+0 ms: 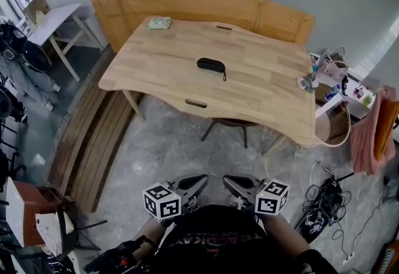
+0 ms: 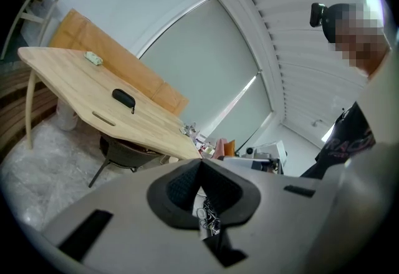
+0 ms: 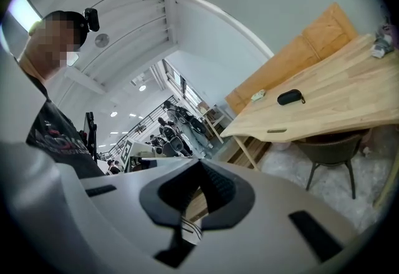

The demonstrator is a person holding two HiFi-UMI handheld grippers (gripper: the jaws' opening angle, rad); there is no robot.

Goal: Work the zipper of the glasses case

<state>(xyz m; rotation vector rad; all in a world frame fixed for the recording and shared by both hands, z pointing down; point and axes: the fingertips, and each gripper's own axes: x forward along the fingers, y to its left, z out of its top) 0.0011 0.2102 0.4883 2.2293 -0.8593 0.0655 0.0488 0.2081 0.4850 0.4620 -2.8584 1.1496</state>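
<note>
A black glasses case (image 1: 211, 65) lies near the middle of the wooden table (image 1: 262, 98), its zipper pull cord trailing toward the near side. It also shows small in the left gripper view as the black case (image 2: 123, 98) and in the right gripper view as the black case (image 3: 290, 97). Both grippers are held close to the person's body, far from the table. My left gripper (image 1: 201, 183) is shut with nothing in it. My right gripper (image 1: 230, 183) is also shut and empty, its tip turned toward the left one.
A dark chair (image 1: 227, 123) stands under the table's near edge. A wooden bench (image 1: 199, 7) runs behind the table and a slatted bench (image 1: 93, 141) lies at its left. Small items (image 1: 307, 82) sit at the table's right end, a pale green object (image 1: 159, 23) at the far left. Cables (image 1: 321, 204) lie on the floor at right.
</note>
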